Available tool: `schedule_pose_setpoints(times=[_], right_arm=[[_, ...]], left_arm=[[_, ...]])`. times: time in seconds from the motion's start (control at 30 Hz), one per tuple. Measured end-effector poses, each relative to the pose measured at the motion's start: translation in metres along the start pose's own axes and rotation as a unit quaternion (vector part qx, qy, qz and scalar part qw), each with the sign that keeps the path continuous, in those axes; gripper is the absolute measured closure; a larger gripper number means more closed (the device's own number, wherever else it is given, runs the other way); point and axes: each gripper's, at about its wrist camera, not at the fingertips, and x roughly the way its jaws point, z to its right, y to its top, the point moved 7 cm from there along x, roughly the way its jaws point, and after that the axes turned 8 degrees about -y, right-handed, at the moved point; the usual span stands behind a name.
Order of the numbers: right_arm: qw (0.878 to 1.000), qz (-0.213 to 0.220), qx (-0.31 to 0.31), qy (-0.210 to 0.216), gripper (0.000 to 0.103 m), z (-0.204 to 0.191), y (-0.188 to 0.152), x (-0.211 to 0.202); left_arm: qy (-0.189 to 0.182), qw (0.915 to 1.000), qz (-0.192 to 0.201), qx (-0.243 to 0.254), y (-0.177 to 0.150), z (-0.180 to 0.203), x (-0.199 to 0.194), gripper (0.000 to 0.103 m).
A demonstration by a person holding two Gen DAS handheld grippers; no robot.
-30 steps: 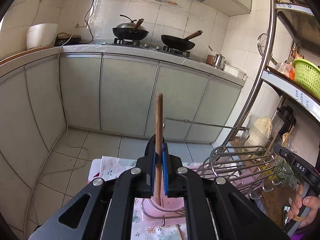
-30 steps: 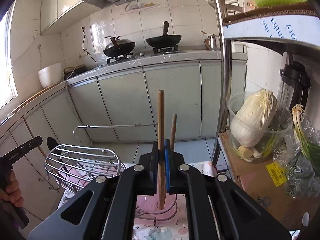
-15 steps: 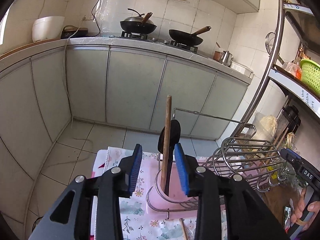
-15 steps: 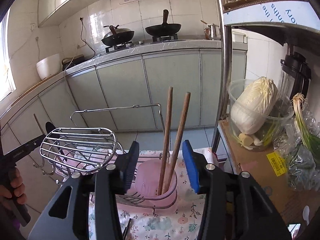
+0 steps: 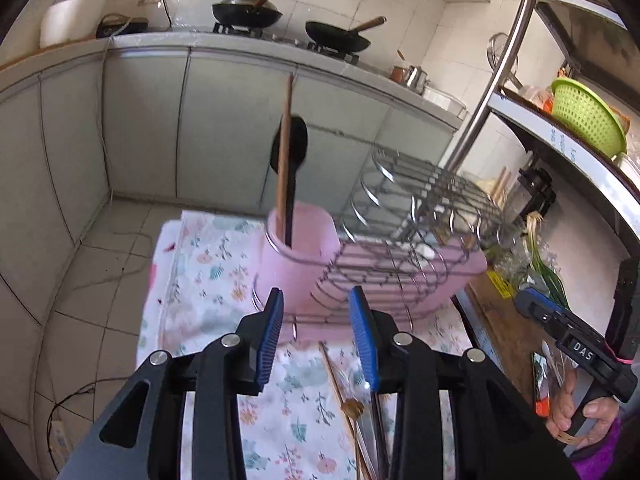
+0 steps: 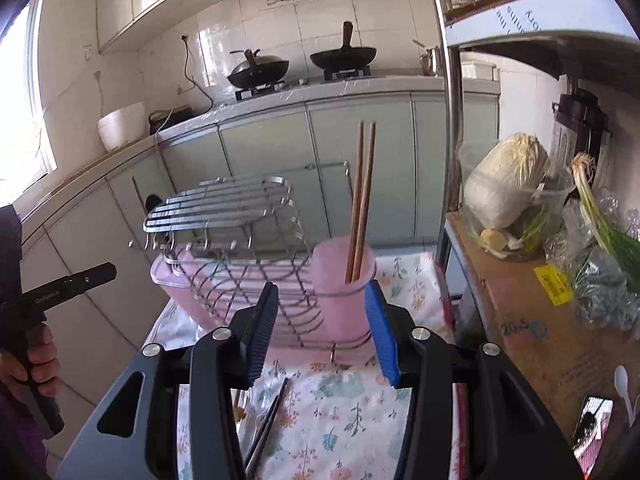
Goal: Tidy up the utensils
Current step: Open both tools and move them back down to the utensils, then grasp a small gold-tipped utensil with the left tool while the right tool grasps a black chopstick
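Note:
A wire rack [image 5: 404,216] with pink cups stands on a floral cloth [image 5: 208,280]. In the left wrist view, the left pink cup [image 5: 296,256] holds a wooden chopstick [image 5: 285,152] and a black spoon [image 5: 291,148]. My left gripper [image 5: 316,336] is open and empty just in front of it. In the right wrist view, the right pink cup [image 6: 344,288] holds two wooden chopsticks [image 6: 362,200]. My right gripper [image 6: 324,328] is open and empty, close in front of this cup. More utensils [image 5: 360,412] lie on the cloth below the grippers.
Cabinets and a counter with two woks [image 6: 304,64] stand behind. A metal shelf post [image 6: 448,120] is at the right with a cabbage tub [image 6: 508,196], green onions [image 6: 604,232] and a cardboard box [image 6: 532,320]. A green basket [image 5: 584,120] sits on the shelf.
Both grippers opened and let go of their chopsticks, which now stand in the pink cups. Both grippers have pulled back and up from the cups.

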Motion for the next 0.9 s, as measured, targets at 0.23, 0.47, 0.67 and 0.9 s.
schedule_pose_setpoints(times=[0.23,0.47,0.67,0.9], right_arm=[[0.995,-0.092,0.022,0.020,0.057,-0.009,-0.061,0.030],[0.988,-0.148,0.039,0.021,0.057,-0.010,-0.102,0.052],[0.983,-0.173,0.051,0.025,0.057,-0.006,-0.114,0.062],[0.978,-0.195,0.065,0.046,0.068,-0.008,-0.120,0.073]], left_arm=[[-0.014,0.9911,-0.132,0.007,-0.076,0.018,0.055,0.070],[0.023,0.9732,-0.225,0.041,-0.125,0.032,0.103,0.070],[0.044,0.9666,-0.246,0.056,-0.142,0.031,0.128,0.070],[0.022,0.9705,-0.239,0.018,-0.140,0.016,0.125,0.098]])
